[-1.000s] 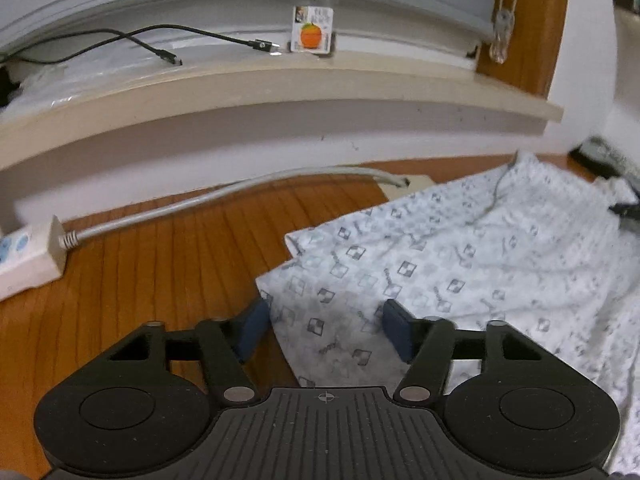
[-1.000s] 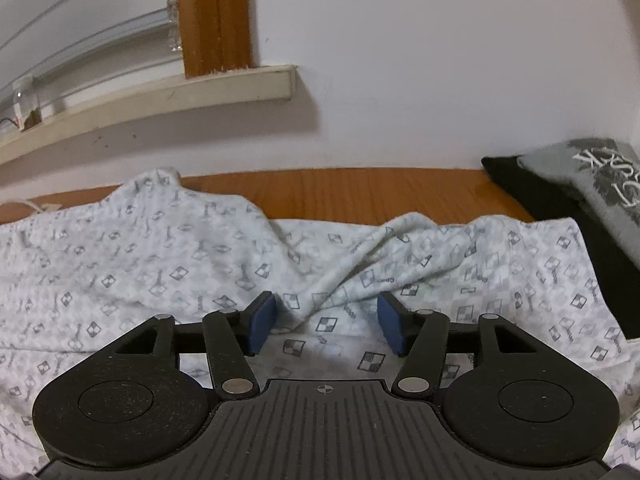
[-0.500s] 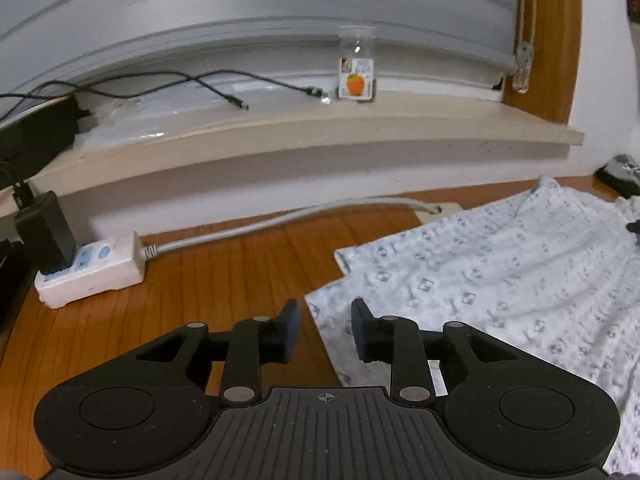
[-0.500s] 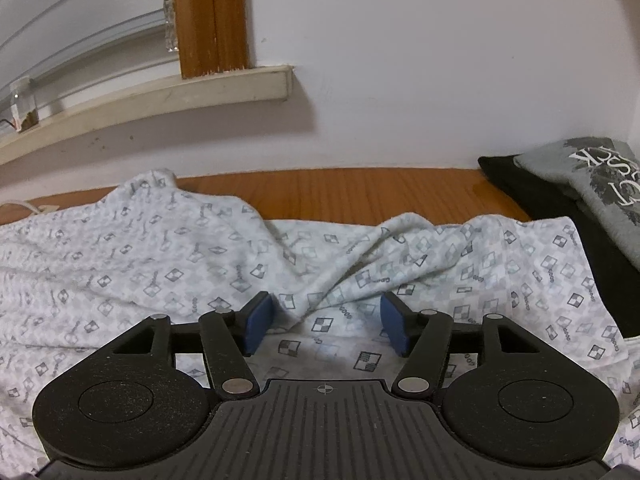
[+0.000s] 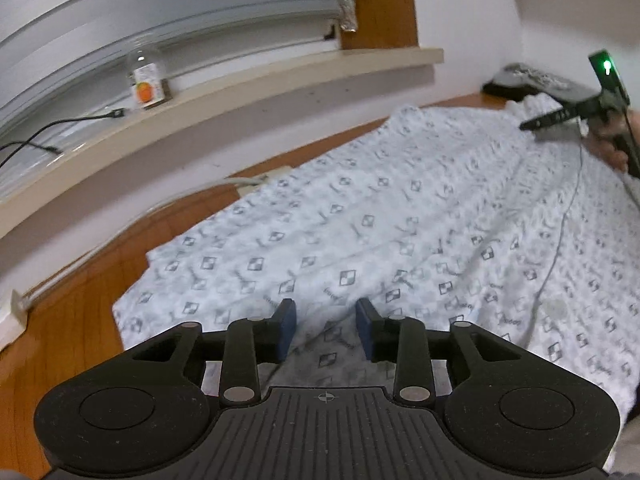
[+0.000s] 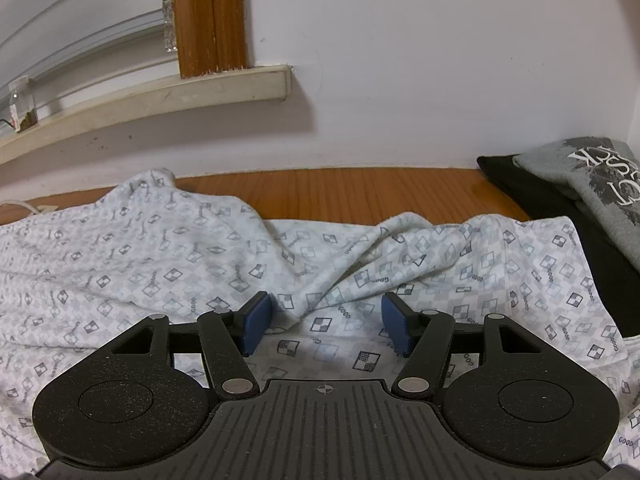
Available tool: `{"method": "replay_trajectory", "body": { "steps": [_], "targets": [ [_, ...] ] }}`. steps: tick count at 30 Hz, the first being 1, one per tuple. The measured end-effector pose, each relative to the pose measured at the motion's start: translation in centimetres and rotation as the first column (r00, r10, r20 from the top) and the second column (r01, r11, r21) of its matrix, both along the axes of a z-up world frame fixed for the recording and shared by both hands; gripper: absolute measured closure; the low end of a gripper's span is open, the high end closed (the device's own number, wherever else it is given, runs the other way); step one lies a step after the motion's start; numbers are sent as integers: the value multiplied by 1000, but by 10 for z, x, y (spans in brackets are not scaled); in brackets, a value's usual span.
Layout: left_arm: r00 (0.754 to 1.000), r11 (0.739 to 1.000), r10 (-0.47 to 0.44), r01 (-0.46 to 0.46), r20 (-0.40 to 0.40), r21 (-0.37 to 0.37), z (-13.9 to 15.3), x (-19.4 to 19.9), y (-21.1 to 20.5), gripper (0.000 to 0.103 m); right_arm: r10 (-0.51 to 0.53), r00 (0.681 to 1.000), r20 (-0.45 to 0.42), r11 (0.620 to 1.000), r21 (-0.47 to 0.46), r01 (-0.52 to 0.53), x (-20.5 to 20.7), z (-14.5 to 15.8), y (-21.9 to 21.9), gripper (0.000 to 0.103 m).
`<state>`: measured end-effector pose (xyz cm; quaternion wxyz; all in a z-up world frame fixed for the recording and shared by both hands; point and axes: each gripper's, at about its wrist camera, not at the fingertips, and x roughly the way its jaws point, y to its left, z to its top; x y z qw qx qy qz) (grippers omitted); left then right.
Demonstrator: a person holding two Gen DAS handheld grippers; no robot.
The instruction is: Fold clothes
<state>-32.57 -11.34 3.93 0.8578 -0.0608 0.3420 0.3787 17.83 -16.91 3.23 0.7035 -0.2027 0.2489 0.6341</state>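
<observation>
Left wrist: left hand-held gripper (image 5: 325, 330) opening, empty, over patterned garment (image 5: 400, 240) spread across desk (image 5: 72, 320). Right hand-held gripper (image 6: 325, 330) at mid-width, empty, bunched cloth at 12 o'clock. Still flattening, probably; next: pinch an edge.

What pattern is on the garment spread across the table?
White garment printed with small grey-and-black checkered diamonds and tiny lettering; clearest in the right wrist view.

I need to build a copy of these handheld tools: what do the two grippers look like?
Both the left gripper and right gripper are matte black with ribbed bodies, round side discs, silver pivot pins and blue fingertip pads. The right shows a green light.
</observation>
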Motion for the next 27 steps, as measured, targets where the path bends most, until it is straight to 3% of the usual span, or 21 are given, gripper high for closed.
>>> {"method": "replay_trajectory", "body": {
  "steps": [2, 4, 5, 11, 13, 14, 15, 17, 21, 27],
  "targets": [
    [1000, 1000, 3, -3, 2, -3, -1, 1, 3, 67, 0, 1000, -2, 1000, 1, 0, 1, 0, 0, 42],
    [1000, 1000, 0, 1, 15, -17, 0, -2, 7, 82, -1, 1000, -4, 1000, 2, 1, 1, 0, 0, 42],
    [1000, 1000, -6, 7, 23, -19, 3, -5, 6, 101, 0, 1000, -6, 1000, 1, 0, 1, 1, 0, 42],
    [994, 999, -31, 34, 106, -31, 44, -21, -7, 101, -6, 1000, -14, 1000, 6, 6, 3, 1, -1, 42],
    [995, 995, -67, 71, 69, -64, 50, -19, -15, 97, -7, 1000, -15, 1000, 5, 7, 3, 1, -1, 42],
    [996, 994, -81, 83, 44, -67, 48, -18, -18, 89, -8, 1000, -15, 1000, 4, 8, 3, 1, -1, 42],
    [997, 995, -77, 78, 29, -60, 46, -19, -20, 74, -9, 1000, -14, 1000, 4, 9, 3, 1, -1, 42],
    [998, 997, -54, 55, 19, -58, 42, -25, -18, 62, -10, 1000, -15, 1000, 5, 10, 3, 1, -1, 42],
    [1000, 998, 12, -11, 19, -61, 30, -35, -1, 52, -12, 1000, -15, 1000, 4, 12, 3, 2, -1, 41],
    [994, 991, 107, -108, -13, -85, 0, -43, 30, 51, -11, 1000, -26, 1000, 25, 12, 2, 4, -3, 41]
  ]
}}
